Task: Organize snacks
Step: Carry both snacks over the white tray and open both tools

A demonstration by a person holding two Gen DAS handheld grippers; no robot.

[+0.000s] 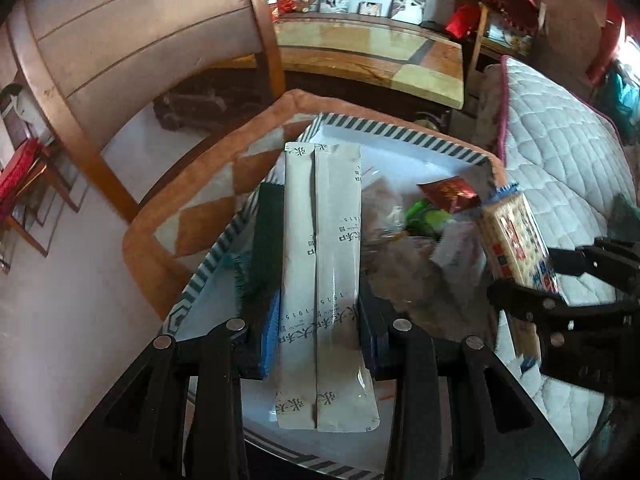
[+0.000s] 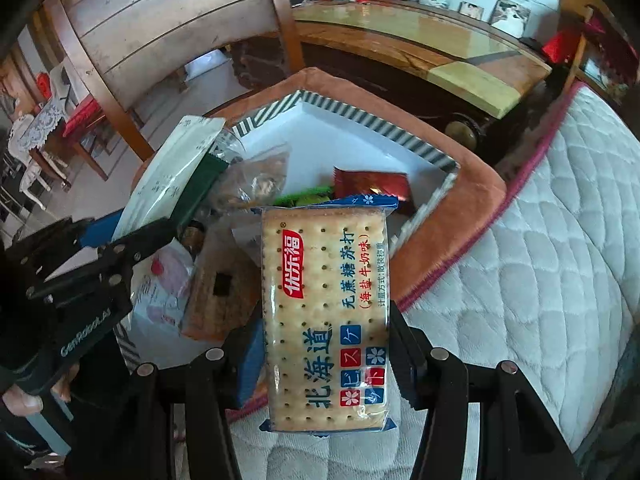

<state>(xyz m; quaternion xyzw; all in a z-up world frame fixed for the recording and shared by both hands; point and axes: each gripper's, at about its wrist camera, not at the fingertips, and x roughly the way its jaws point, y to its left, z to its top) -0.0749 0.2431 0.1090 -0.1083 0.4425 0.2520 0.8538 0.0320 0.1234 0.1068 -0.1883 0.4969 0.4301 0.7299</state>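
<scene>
Two snacks are hanging over the striped tray [image 1: 400, 130]: the left gripper [image 1: 316, 240] is clamping a light, crinkly grey packet [image 1: 320, 280], the right gripper [image 2: 326, 344] a cracker pack [image 2: 326, 312]. The brittle crackers are probably wanting gentle side pressure at mid-length.

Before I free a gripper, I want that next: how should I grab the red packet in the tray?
Pinch the red packet across its short width from above. It lies flat near the tray's far corner, right half clear; green wrappers crowd its left.
</scene>
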